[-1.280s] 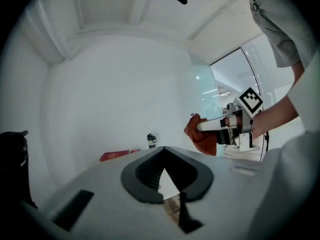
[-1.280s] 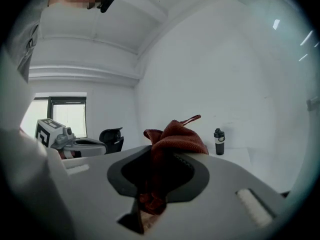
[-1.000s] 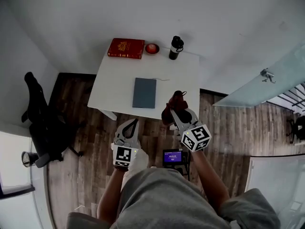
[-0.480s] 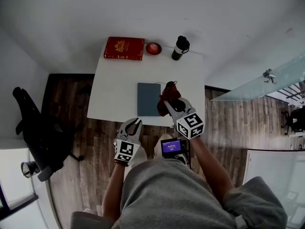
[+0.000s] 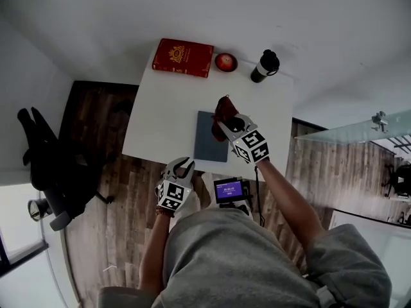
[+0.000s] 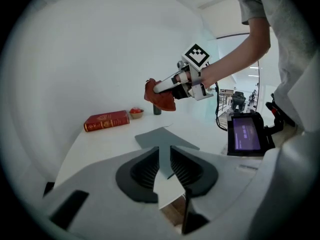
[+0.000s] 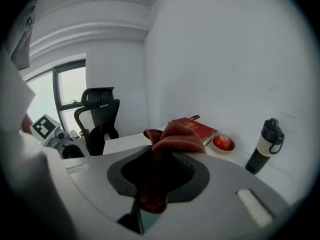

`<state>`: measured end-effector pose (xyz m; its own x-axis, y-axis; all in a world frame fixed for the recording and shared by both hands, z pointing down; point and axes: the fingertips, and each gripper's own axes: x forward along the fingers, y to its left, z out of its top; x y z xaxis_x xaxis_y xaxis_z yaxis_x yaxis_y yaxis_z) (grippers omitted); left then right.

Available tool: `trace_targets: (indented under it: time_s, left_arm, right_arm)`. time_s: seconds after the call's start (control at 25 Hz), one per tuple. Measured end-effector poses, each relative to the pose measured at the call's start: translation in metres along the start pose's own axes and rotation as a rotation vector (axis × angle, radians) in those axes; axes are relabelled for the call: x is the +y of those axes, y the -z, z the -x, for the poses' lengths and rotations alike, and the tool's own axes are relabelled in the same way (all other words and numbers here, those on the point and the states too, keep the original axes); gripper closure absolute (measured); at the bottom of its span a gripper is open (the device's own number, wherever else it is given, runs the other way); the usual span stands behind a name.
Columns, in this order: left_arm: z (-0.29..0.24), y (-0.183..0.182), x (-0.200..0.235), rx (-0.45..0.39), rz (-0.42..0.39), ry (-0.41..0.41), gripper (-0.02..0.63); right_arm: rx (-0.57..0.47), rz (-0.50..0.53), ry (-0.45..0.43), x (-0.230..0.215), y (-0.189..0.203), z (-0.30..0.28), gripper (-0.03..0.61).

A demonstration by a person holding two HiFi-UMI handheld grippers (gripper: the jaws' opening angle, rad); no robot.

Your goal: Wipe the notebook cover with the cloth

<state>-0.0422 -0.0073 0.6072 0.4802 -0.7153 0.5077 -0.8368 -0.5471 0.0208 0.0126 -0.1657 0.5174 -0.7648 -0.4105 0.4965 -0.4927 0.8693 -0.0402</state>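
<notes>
Your right gripper [image 5: 226, 122] is clamped on the cloth [image 5: 223, 106], holding it in the air over the 1 o'clock corner of the notebook [image 5: 207, 145], which lies mid-table. I judge that wiping has not started. Your left gripper [image 5: 182, 166], at the notebook's 7 o'clock, has just been opening: it is partly apart and empty. The gold print on the red book [image 5: 183, 57] is unreadable.

Right gripper [image 5: 228, 122], clamping the crumpled dark-red cloth [image 5: 223, 106], moved from off the white table's [image 5: 154, 120] near edge to above the flat grey notebook [image 5: 205, 143]. Left gripper [image 5: 182, 166] neared that edge; its jaws have just been opening, nothing between them.
</notes>
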Motion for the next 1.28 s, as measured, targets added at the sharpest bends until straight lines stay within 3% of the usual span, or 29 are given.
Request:
trace_targets:
  time_s: [0.28, 0.56, 0.92, 1.04, 1.28]
  left_arm:
    - [-0.028, 0.049, 0.003, 0.121, 0.051, 0.041, 0.505]
    - [-0.053, 0.072, -0.001, 0.194, 0.015, 0.1, 0.475]
    - [-0.073, 0.087, 0.003, 0.278, -0.037, 0.184, 0.448]
    - [-0.074, 0.089, 0.004, 0.294, -0.031, 0.187, 0.448]
    - [-0.077, 0.089, 0.005, 0.297, -0.028, 0.144, 0.462]
  right_arm:
    - [0.12, 0.03, -0.086, -0.012, 0.035, -0.071, 0.498]
    - [0.253, 0.014, -0.133, -0.02, 0.084, -0.119, 0.497]
    - [0.389, -0.026, -0.175, -0.026, 0.118, -0.149, 0.491]
    - [0.424, -0.079, -0.205, -0.025, 0.121, -0.152, 0.493]
    - [0.467, -0.08, -0.213, -0.023, 0.124, -0.154, 0.494]
